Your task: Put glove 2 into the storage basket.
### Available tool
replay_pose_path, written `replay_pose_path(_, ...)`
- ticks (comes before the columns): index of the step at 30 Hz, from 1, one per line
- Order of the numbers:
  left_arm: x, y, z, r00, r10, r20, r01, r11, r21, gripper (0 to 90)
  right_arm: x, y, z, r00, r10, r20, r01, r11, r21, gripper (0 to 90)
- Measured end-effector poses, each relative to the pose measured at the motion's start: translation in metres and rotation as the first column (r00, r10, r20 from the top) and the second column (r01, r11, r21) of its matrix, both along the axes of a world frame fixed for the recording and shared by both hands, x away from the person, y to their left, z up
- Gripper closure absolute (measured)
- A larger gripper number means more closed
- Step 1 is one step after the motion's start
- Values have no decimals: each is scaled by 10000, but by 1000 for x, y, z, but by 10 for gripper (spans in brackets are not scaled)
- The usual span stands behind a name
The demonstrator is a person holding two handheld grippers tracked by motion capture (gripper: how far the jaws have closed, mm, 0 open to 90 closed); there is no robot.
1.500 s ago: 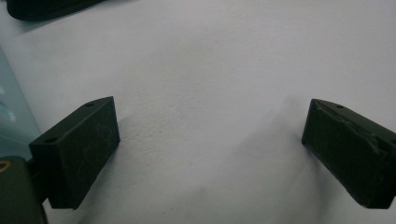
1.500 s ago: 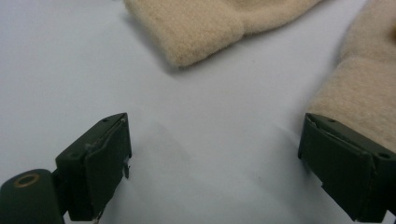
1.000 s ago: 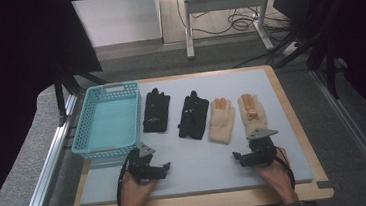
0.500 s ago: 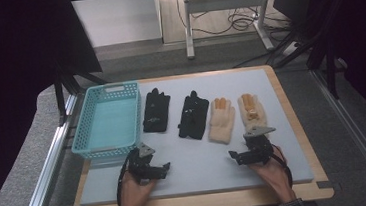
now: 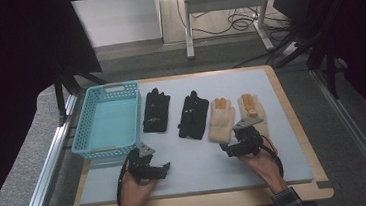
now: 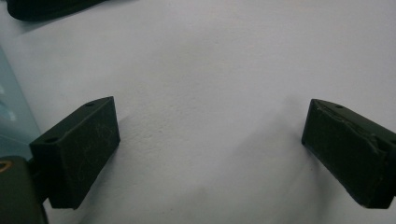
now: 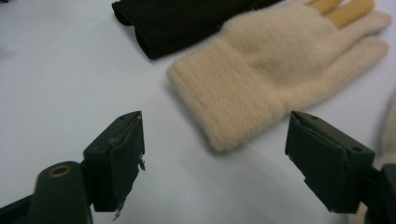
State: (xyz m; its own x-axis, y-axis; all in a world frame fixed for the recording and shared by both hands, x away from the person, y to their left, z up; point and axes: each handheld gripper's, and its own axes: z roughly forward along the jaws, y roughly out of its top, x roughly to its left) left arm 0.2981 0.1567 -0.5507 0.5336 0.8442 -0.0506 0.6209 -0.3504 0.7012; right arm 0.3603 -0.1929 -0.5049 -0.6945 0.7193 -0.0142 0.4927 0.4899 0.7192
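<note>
Right gripper [image 5: 231,148] sits just off the cuff of the cream glove [image 5: 221,119], the left one of the cream pair. Its jaws are spread with nothing between them and have just been closing a little; the cuff [image 7: 233,100] lies ahead of the tips, not touched. Second cream glove [image 5: 252,111] lies just right of the first, partly under the right gripper's grey plate. Black glove [image 5: 193,114] is just left of the cream glove, another black glove [image 5: 156,110] beyond it, then the teal basket [image 5: 107,120] furthest left. Left gripper [image 5: 162,168] sits low on the mat [image 5: 201,161], near the basket's front corner, jaws spread wide over bare mat.
</note>
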Motion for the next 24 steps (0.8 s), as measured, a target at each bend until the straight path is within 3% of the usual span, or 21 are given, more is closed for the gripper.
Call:
replay_pose_path(14,0,0,0,10000,-5,-5,5,10000,0,45,38,31,10,9994,344,42,-344,9994,85,426)
replay_pose_path(24,0,0,0,10000,-10,-15,10,10000,-7,45,70,58,12,9982,591,92,-588,9980,-242,503)
